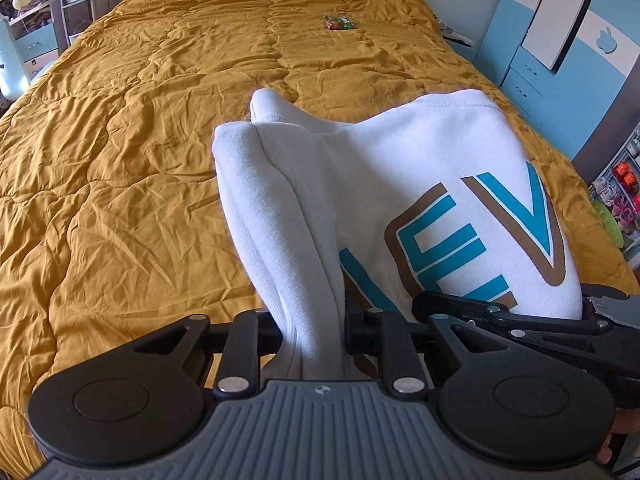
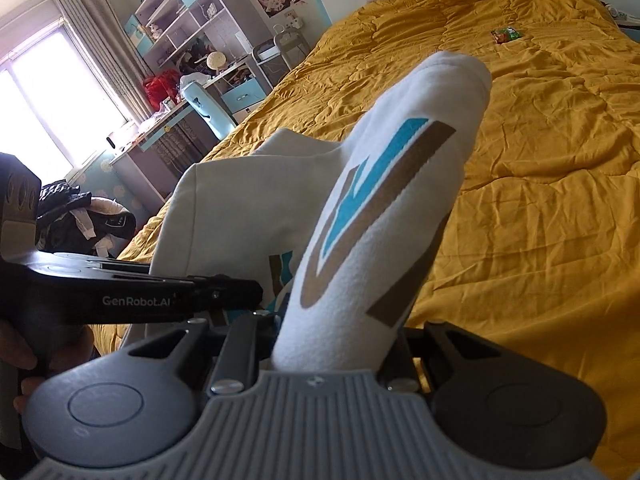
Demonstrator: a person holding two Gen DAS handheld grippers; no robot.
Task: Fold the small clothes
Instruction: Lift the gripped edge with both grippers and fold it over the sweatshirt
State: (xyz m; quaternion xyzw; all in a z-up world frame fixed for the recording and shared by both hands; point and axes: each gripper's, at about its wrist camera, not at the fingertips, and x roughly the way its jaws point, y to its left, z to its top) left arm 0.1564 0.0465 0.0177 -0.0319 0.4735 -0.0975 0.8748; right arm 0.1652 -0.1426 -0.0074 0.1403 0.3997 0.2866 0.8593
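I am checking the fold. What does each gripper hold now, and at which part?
Both hold one white garment. The left gripper clamps a bunched ribbed edge; the right gripper clamps a fold of the printed part. Which hem or corner cannot be told.

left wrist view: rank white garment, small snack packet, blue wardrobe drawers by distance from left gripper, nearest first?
1. white garment: clamped in the left gripper, right in front.
2. blue wardrobe drawers: beside the bed, upper right.
3. small snack packet: on the yellow quilt, far end, about as distant as the drawers; too close to call.
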